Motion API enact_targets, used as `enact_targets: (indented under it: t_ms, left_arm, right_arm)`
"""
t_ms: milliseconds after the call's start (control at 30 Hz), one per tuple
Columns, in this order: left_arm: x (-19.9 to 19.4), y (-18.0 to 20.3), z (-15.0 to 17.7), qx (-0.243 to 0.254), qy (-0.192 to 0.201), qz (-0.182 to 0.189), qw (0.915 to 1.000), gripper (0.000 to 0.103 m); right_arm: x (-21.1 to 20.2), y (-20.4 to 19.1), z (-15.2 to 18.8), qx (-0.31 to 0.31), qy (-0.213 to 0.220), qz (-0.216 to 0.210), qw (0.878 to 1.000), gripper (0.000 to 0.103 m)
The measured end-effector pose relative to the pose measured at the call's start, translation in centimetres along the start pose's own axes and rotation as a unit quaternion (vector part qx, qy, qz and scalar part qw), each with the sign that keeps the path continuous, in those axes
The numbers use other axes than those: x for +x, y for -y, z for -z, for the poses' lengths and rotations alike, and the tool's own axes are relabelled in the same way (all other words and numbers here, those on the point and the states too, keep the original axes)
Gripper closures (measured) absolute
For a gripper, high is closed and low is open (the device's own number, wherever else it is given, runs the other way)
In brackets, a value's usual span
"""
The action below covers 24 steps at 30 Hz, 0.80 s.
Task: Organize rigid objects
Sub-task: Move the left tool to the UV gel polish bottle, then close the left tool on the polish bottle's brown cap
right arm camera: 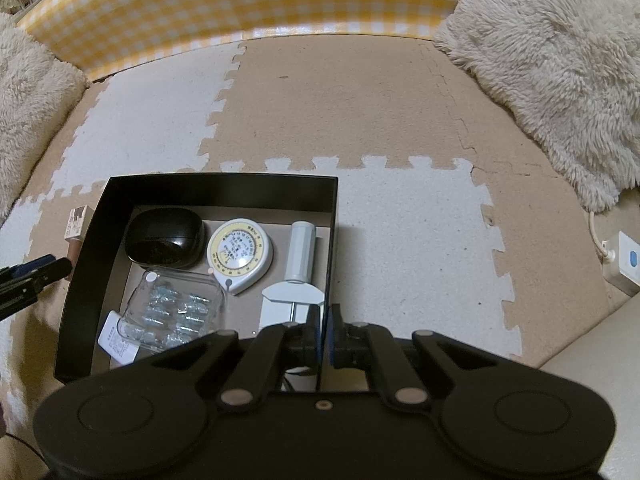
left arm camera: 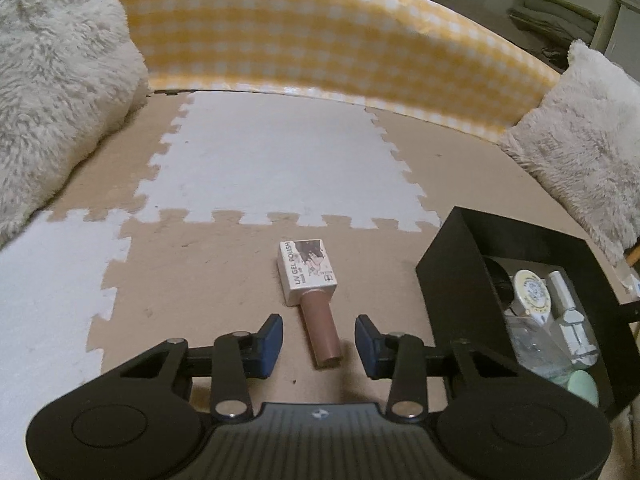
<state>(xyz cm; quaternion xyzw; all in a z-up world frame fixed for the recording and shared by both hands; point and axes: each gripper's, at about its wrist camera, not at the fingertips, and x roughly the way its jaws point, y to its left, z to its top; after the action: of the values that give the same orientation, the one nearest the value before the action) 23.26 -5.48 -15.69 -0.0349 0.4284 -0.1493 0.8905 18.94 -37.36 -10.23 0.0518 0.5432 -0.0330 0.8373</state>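
Both tongs are seen over a foam puzzle mat (left arm camera: 168,280). Left gripper (left arm camera: 319,338) is released, its blue pads (left arm camera: 272,336) set either side of the brown cap of a gel polish bottle (left arm camera: 308,276) without touching it; the bottle is laid flat on the mat beside the black box's (right arm camera: 224,192) left wall. Right gripper (right arm camera: 325,334) is clenched on that box's right wall. Inside are kept a black case (right arm camera: 164,238), tape measure (right arm camera: 240,256), white clamp (right arm camera: 296,276) and clear blister pack (right arm camera: 172,312).

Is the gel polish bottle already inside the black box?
No, the gel polish bottle lies on the foam mat, left of the black box.
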Motion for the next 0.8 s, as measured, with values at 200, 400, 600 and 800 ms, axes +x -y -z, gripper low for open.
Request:
enact_targets:
  t_ms: [200, 400, 600, 800]
  left_arm:
    - [1.0, -0.3, 0.2, 0.013, -0.013, -0.006, 0.9998, 0.086]
    - [0.1, -0.6, 0.5, 0.004, -0.043, -0.003, 0.9991, 0.086]
    - [-1.6, 0.3, 1.9, 0.023, -0.097, -0.010, 0.9950, 0.086]
    - [-1.7, 0.7, 2.3, 0.011, -0.087, -0.022, 0.9959, 0.085]
  right_arm:
    - [0.0, 0.0, 0.0, -0.001, 0.000, 0.001, 1.000, 0.099]
    - [0.0, 0.0, 0.0, -0.001, 0.000, 0.000, 1.000, 0.099]
    - [0.1, 0.1, 0.0, 0.001, 0.000, -0.001, 1.000, 0.099]
    - [0.1, 0.2, 0.1, 0.000, 0.000, -0.001, 1.000, 0.099]
